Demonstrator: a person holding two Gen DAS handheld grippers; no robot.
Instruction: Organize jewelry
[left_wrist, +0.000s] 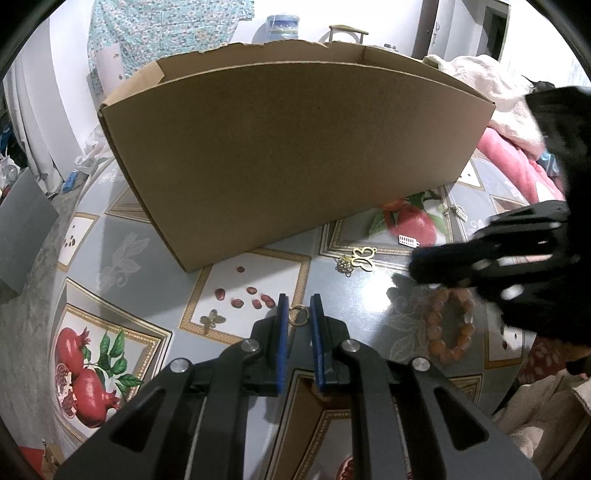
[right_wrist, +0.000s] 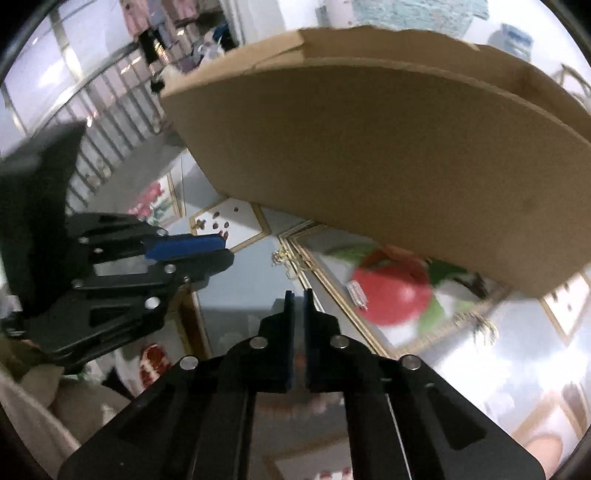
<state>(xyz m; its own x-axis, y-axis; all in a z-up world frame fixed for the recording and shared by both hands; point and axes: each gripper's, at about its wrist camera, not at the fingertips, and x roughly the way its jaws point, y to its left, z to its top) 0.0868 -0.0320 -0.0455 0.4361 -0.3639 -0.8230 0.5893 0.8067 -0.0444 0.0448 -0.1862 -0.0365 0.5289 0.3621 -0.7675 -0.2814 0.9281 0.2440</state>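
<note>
A big open cardboard box (left_wrist: 288, 147) stands on the fruit-print tablecloth; it also fills the top of the right wrist view (right_wrist: 388, 147). My left gripper (left_wrist: 298, 301) has its jaws narrowly apart around a small gold ring (left_wrist: 298, 315) that lies between the fingertips. My right gripper (right_wrist: 298, 295) is nearly closed with nothing between its pads, and it hovers above the table. It shows blurred in the left wrist view (left_wrist: 491, 258), above an orange bead bracelet (left_wrist: 448, 325). A gold butterfly pendant (left_wrist: 364, 256), a rhinestone charm (left_wrist: 344, 265) and a white comb-like piece (left_wrist: 409, 240) lie near the box.
A small bronze butterfly charm (left_wrist: 211, 320) lies left of my left gripper. A silver earring (left_wrist: 456, 211) lies by the box's right corner. Pink and cream blankets (left_wrist: 509, 122) are heaped at the right. The table edge curves at left.
</note>
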